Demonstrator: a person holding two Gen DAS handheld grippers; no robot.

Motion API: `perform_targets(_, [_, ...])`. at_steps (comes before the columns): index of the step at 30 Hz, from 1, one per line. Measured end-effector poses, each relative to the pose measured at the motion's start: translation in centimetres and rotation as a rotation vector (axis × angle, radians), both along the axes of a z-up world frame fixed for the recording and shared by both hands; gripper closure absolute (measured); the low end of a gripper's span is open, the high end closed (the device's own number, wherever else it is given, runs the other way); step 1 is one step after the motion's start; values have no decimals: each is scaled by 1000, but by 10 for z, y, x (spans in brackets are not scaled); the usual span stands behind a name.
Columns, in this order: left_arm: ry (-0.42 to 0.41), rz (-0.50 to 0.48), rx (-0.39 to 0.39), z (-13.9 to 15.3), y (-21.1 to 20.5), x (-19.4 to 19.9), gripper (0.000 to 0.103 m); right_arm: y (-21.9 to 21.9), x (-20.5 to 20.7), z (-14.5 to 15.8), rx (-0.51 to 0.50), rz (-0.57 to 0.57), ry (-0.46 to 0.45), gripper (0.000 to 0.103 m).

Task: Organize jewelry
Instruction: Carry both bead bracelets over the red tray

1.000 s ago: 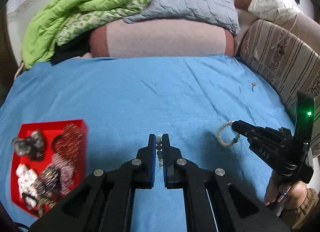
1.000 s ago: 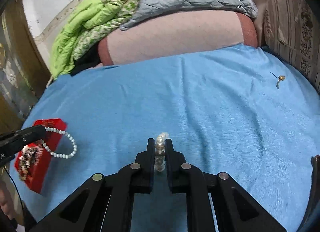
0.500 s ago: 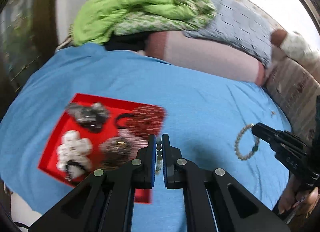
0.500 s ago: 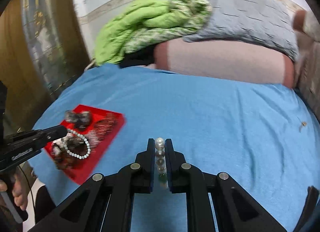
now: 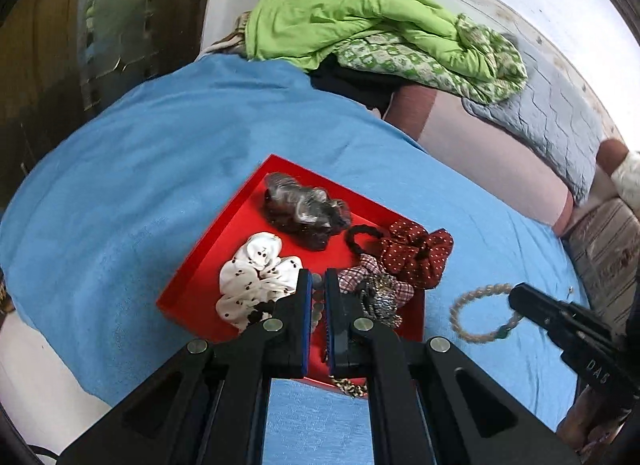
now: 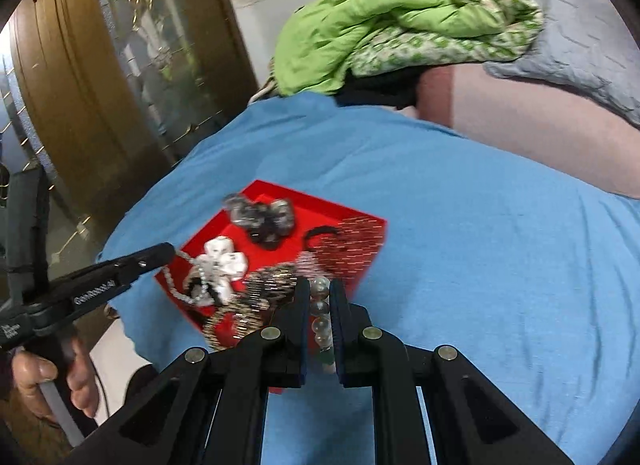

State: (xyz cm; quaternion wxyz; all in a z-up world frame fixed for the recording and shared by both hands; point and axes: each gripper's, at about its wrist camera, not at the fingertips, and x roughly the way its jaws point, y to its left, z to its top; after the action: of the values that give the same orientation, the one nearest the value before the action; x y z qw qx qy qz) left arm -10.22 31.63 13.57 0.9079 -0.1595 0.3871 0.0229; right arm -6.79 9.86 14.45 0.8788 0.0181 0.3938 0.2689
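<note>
A red tray point(image 5: 224, 241) lies on the blue bed sheet and holds several scrunchies and some jewelry. My left gripper point(image 5: 318, 285) is shut on a pearl bracelet point(image 5: 318, 303) and hangs over the tray's near part; the bracelet dangles over the tray in the right wrist view point(image 6: 192, 285). My right gripper point(image 6: 320, 289) is shut on a beaded bracelet point(image 6: 321, 317) just right of the tray point(image 6: 276, 193). That bracelet hangs as a loop in the left wrist view point(image 5: 476, 313), to the right of the tray.
Green blankets point(image 5: 360, 21) and a grey quilt point(image 5: 560, 113) pile on a pink bolster at the bed's far side. A wooden door point(image 6: 100, 65) stands left of the bed. The bed's near left edge point(image 5: 48, 329) drops off close to the tray.
Both grippers have swung left with their bracelets. The left one went from the open sheet to above the red tray; the right one closed in on the tray's right side.
</note>
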Motion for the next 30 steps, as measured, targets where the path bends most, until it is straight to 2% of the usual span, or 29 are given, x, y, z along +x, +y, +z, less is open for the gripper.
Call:
perform_targets(4, [2,-26,-39,-3,1,10,98,21,5,-5,7,30,28,92])
perform_targets(9, [23,-98,-59,-8,-8,44,98,41,13,-12,-13,50,39,92])
perform_targets(17, [101,-142,23,-31,-19,95,98,52,20,-34,-38,54,98,92])
perform_targets(24, [136,-125,89,-50,-17,104,98,69,22,-60,-73,80,148,92])
perform_targets(30, [148,-127,157,-57,-20,104,98,80,20,-69,-110,98,142,92])
